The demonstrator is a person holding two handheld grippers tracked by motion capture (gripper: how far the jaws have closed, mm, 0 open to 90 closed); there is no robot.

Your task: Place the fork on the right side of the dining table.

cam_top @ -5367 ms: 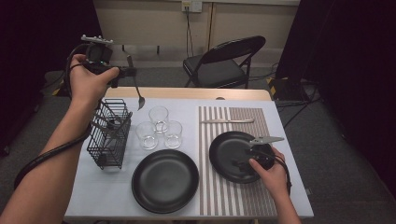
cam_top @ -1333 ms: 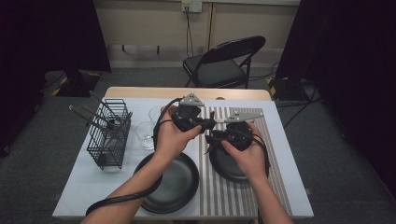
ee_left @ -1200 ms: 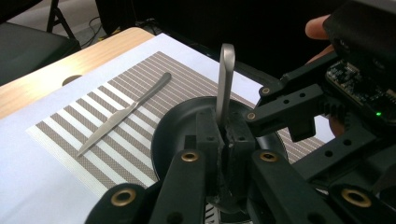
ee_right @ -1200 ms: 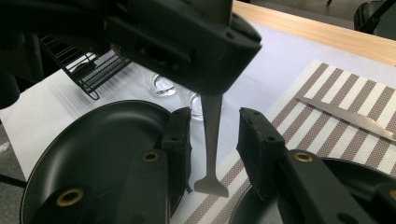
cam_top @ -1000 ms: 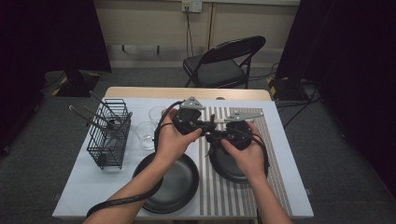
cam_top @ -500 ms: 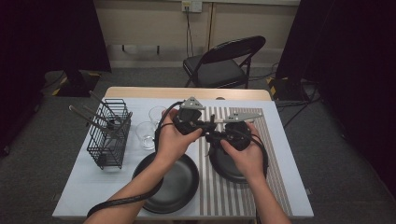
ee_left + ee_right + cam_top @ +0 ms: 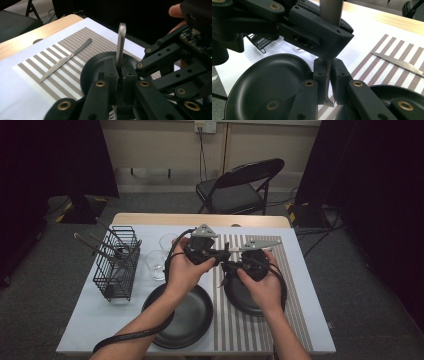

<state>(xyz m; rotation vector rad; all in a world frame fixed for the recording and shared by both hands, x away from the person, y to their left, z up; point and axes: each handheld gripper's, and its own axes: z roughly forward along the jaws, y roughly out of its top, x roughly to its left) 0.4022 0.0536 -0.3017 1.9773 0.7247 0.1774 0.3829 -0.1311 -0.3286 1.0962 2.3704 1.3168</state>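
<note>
Both grippers clamp one flat, brushed-steel fork: the left gripper grips its slim handle, while the right gripper, jaws just closing, pinches lower down, above two glossy round black plates.

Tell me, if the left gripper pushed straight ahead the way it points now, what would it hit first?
Probably the right gripper, just ahead across the black plate; both clamp the same fork, though depth is hard to judge.

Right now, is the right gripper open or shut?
Shut: the right gripper's jaws, which have just been closing, press on a utensil that the left gripper also clamps.
</note>
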